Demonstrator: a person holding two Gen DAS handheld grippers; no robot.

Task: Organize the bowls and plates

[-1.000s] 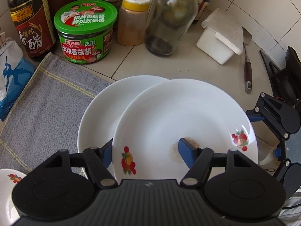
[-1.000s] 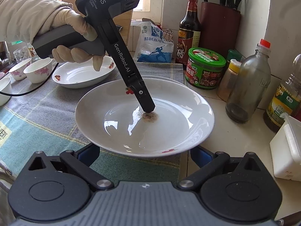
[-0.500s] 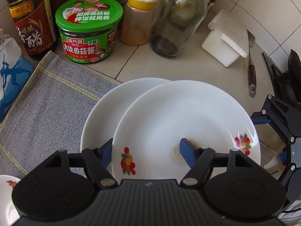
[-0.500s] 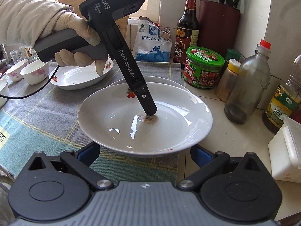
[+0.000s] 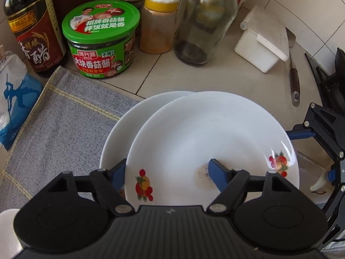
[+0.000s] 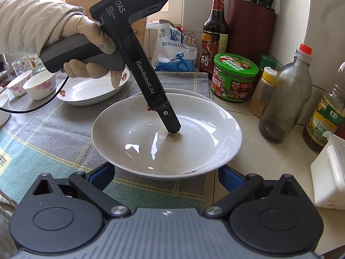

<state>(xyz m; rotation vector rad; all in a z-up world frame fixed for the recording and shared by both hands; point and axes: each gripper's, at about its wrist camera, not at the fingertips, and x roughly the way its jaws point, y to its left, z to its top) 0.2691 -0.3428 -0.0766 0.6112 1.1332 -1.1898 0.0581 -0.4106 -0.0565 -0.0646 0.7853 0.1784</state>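
Note:
A white plate (image 5: 207, 133) with fruit prints and a brown stain lies on a second white plate (image 5: 120, 133), shifted to its right, half on a grey cloth (image 5: 64, 116). My left gripper (image 5: 167, 166) straddles the top plate's near rim, one blue finger (image 5: 217, 172) inside the dish and the other finger (image 5: 117, 172) outside. Its jaws are opening and the pads stand off the rim. In the right wrist view the inner finger (image 6: 170, 120) touches the stain. My right gripper (image 6: 166, 172) is open wide at the top plate's (image 6: 151, 146) near edge, gripping nothing.
Along the tiled wall stand a vinegar bottle (image 5: 34, 34), a green-lidded jar (image 5: 101, 41), a spice jar (image 5: 159, 23), a glass bottle (image 5: 204, 21) and a white box (image 5: 261, 45); a knife (image 5: 294, 82) lies beside it. A third plate (image 6: 86, 90) and small bowls (image 6: 39, 84) sit far left.
The left gripper's jaws have spread apart around the top plate's rim. The plates and the right gripper have stayed where they were.

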